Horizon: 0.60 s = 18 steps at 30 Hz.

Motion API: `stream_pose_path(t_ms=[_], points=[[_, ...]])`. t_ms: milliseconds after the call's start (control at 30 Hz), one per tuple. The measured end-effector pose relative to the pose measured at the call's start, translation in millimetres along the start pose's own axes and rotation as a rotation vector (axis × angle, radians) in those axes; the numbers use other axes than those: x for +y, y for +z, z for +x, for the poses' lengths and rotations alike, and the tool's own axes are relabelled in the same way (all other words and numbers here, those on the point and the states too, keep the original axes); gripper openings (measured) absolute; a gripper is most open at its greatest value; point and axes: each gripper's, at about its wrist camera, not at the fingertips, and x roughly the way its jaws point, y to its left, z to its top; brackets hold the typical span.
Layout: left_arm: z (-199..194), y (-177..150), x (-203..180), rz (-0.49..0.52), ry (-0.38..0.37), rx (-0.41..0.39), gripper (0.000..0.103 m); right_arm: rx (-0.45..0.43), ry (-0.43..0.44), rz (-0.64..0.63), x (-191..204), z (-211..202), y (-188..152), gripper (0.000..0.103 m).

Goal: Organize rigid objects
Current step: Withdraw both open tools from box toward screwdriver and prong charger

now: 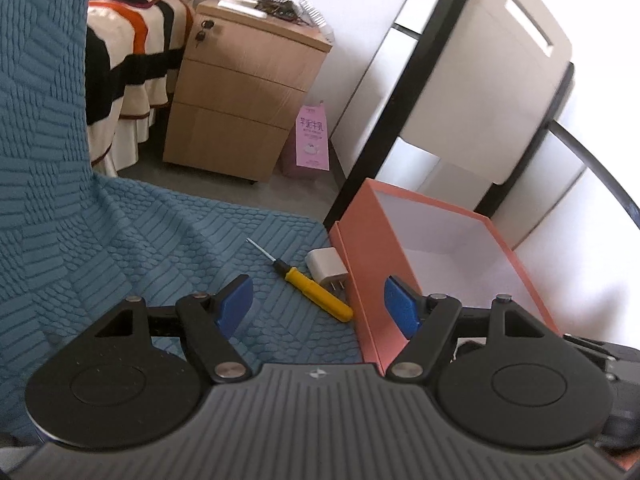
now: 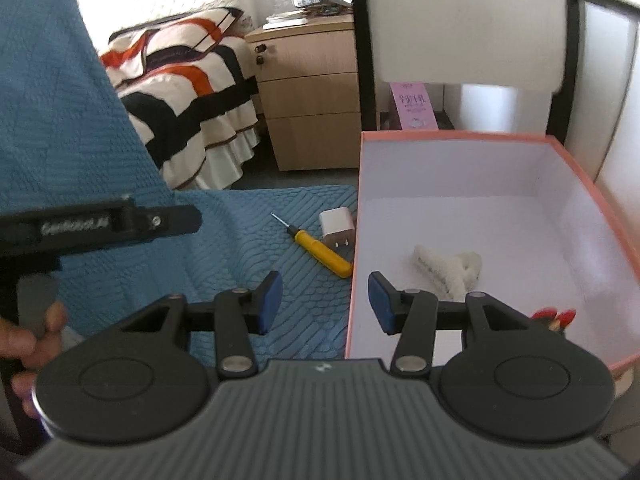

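A blue quilted cover, ribbed in patches, lies over the seat. On it rests a screwdriver with a thin metal shaft and a smooth yellow handle; its long axis is diagonal, the tip pointing up-left, away from the box. Touching it sits a white, blocky charger, prongs toward the handle. The left gripper hovers with fingers wide apart, empty. The right gripper is part open, empty, astride the wall of the pink cardboard box, which holds a fuzzy white clip.

The red thing in the pink box hides behind the right gripper. The pink carton's words are too small.
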Motion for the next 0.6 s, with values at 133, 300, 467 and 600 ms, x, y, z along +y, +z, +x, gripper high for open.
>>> stream_pose_path(t_ms=[133,300,467,600], points=[[29,4,16,-0.077,-0.008,0.033,0.077,0.04,0.005,-0.059,2,16,4,0.05],[64,9,33,-0.108,-0.002,0.134,0.077,0.076,0.034,-0.209,10,34,10,0.05],[93,12,50,-0.183,-0.012,0.206,0.076,0.119,0.053,-0.369,19,57,20,0.05],[113,20,58,-0.228,-0.011,0.228,0.076,0.147,0.065,-0.47,22,76,32,0.05]])
